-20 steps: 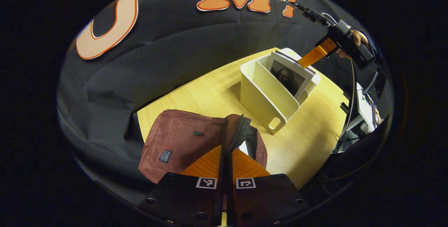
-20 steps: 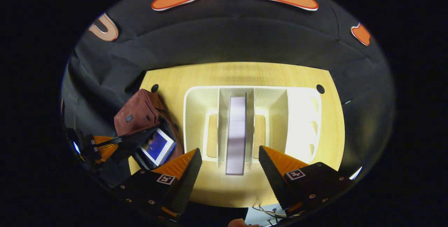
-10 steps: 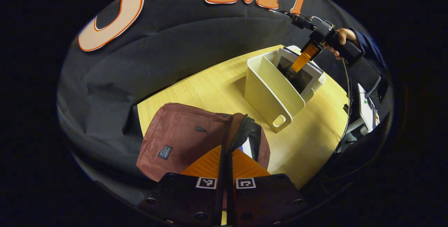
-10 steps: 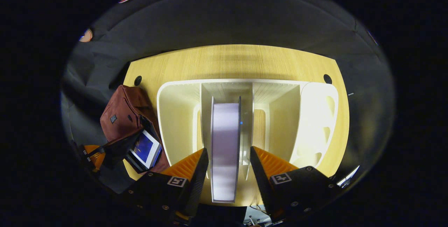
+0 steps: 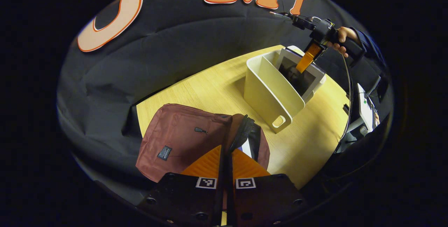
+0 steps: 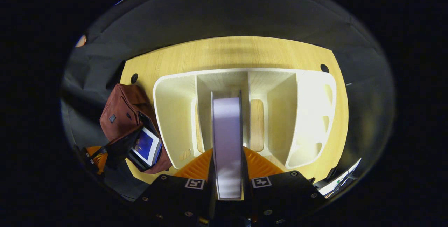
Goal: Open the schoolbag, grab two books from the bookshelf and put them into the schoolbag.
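Observation:
The maroon schoolbag (image 5: 178, 139) lies on the table with its zipped mouth pulled up. My left gripper (image 5: 226, 149) is shut on the mouth's flap. In the right gripper view the schoolbag (image 6: 120, 109) gapes, and a blue-covered book (image 6: 145, 145) sits inside it, with the left gripper (image 6: 93, 154) at its edge. The cream bookshelf (image 6: 175, 115) holds one upright book (image 6: 226, 125) in its middle slot. My right gripper (image 6: 227, 149) is shut on that book's top edge. From the left gripper view, the same dark-covered book (image 5: 297, 78) stands in the bookshelf (image 5: 267, 92) under the right gripper (image 5: 308, 57).
The wooden table (image 5: 210, 90) runs up to the black cloth wall behind. A hand (image 5: 341, 36) holds the right gripper, and a cable hangs from it. Equipment (image 5: 365, 109) stands past the table's right edge. Two cable holes (image 6: 134, 78) (image 6: 324, 68) mark the tabletop.
My right gripper came down over the shelf's middle slot and closed from wide open onto the upright book. The left gripper kept its hold on the bag.

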A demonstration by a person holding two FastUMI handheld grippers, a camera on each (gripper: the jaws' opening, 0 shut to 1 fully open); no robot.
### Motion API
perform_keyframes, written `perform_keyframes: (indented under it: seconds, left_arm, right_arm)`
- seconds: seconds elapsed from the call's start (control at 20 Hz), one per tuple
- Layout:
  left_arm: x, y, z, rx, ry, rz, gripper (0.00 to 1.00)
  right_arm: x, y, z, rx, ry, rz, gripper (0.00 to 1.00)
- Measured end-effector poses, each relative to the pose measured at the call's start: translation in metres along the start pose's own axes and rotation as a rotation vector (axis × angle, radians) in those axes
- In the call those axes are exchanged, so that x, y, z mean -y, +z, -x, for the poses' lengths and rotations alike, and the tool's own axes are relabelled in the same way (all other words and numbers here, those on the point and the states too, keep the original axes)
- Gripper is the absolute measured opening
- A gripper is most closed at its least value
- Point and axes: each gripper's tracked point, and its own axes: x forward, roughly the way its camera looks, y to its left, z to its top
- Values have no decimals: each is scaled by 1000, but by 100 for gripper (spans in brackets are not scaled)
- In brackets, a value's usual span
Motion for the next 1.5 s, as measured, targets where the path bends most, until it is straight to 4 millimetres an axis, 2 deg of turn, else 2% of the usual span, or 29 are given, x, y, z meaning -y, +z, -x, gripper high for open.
perform_keyframes:
  seconds: [0.05, 0.1, 0.35, 0.6, 0.95, 1.05, 1.15, 1.5]
  left_arm:
    - [1, -1, 0, 2, -4, 3, 6]
    - [2, -2, -1, 4, -9, 7, 6]
    - [1, -1, 0, 7, -10, -1, 5]
    - [5, 1, 0, 13, -22, -21, 5]
    - [3, 4, 5, 21, -19, -45, 5]
    - [3, 5, 7, 23, -16, -49, 6]
    - [2, 6, 8, 28, -12, -51, 6]
    - [1, 12, 20, 34, -3, -63, 6]
  right_arm:
    - [0, 0, 7, 9, 9, -14, 41]
    - [2, -1, 14, 17, 14, -28, 33]
    - [8, -10, 66, 65, 31, -23, 31]
    - [0, -22, 125, 133, 82, -22, 31]
    - [-20, -54, 171, 232, 198, -26, 30]
    - [-27, -62, 177, 255, 242, -38, 30]
    - [-36, -71, 175, 272, 292, -59, 30]
    - [-92, -104, 133, 250, 497, -151, 28]
